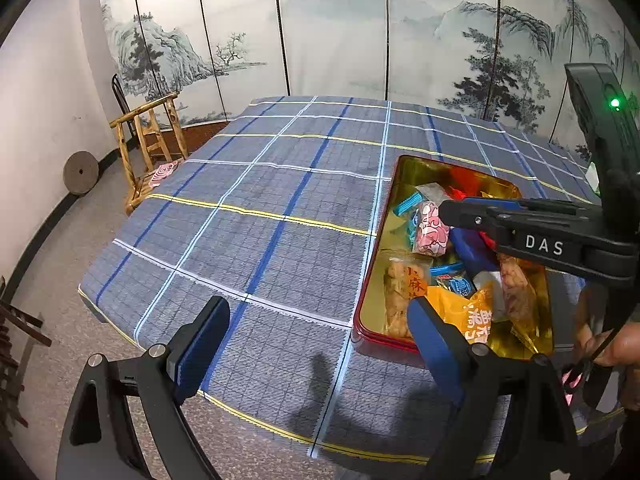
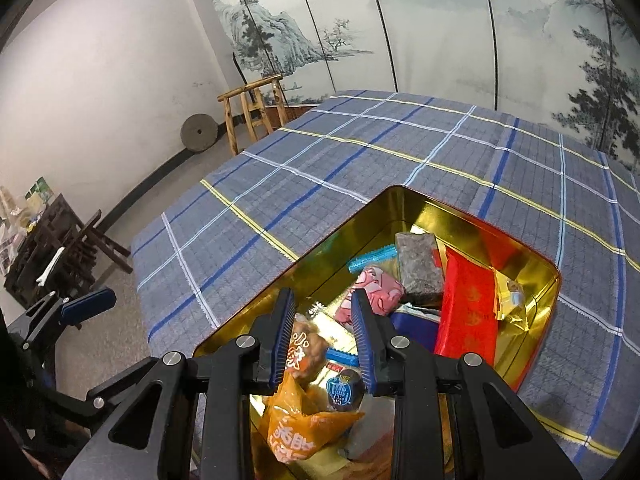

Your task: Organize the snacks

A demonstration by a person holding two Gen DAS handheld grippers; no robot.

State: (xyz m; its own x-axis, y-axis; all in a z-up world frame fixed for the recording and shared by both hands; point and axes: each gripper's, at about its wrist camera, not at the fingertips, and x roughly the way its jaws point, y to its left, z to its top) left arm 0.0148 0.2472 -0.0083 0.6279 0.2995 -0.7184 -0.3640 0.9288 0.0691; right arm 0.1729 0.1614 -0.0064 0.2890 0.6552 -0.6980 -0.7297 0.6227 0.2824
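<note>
A red tin with a gold inside [image 1: 362, 312] [image 2: 440, 216] stands on the blue checked tablecloth [image 1: 280, 208], holding several snacks: a pink wrapped one [image 1: 430, 230] [image 2: 378, 288], an orange bag [image 1: 468, 312] [image 2: 296, 428], a brown twist snack [image 1: 400, 292], a red packet [image 2: 466, 312] and a dark grey block [image 2: 418, 268]. My right gripper [image 2: 322, 298] [image 1: 448, 210] hangs over the tin's near half, its jaws drawn close, and I see nothing gripped between them. My left gripper [image 1: 316, 320] stands wide open over bare cloth at the tin's left front corner.
A wooden chair [image 1: 148, 144] and a round millstone [image 1: 80, 172] stand past the table's far left corner, before a painted screen [image 1: 340, 40]. A dark wooden rack [image 2: 52, 248] sits on the floor at left. A person's hand [image 1: 616, 344] holds the right gripper.
</note>
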